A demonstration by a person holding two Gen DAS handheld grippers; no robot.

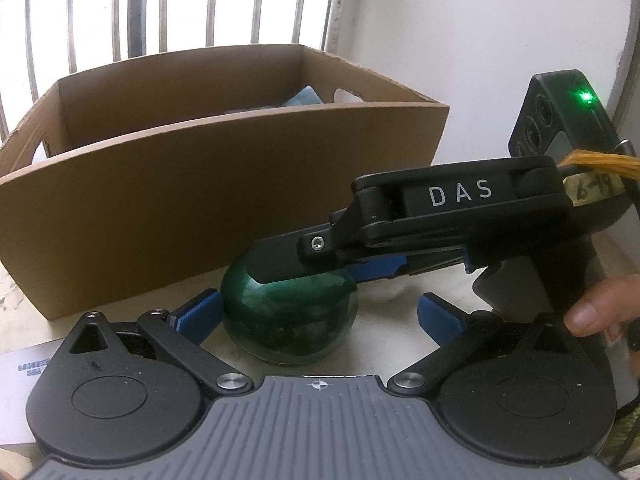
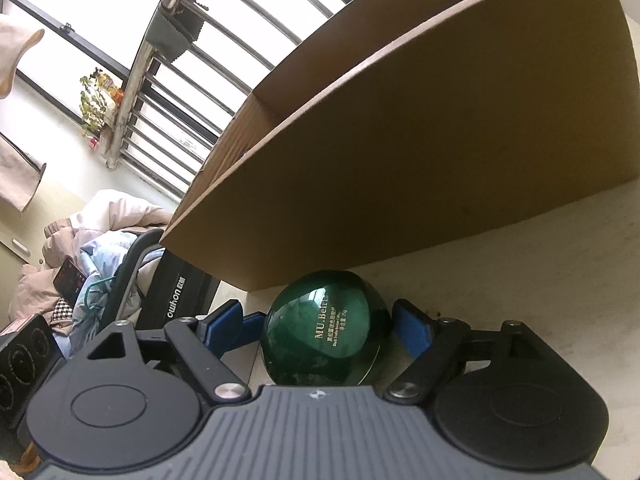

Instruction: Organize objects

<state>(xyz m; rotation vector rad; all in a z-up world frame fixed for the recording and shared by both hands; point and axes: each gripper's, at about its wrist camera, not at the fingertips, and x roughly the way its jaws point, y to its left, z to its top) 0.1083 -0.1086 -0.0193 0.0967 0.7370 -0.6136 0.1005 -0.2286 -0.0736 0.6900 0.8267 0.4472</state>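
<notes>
window bars behind; both tools gape around green jar, lettering only right view.

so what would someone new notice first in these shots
A glossy dark green jar with gold lettering sits on the pale table, right against the front of a big open cardboard box. Both grippers crowd it: the right gripper straddles it with blue fingers spread on either side, and the left gripper faces it, also open. Behind the box, a barred window glares white.
</notes>
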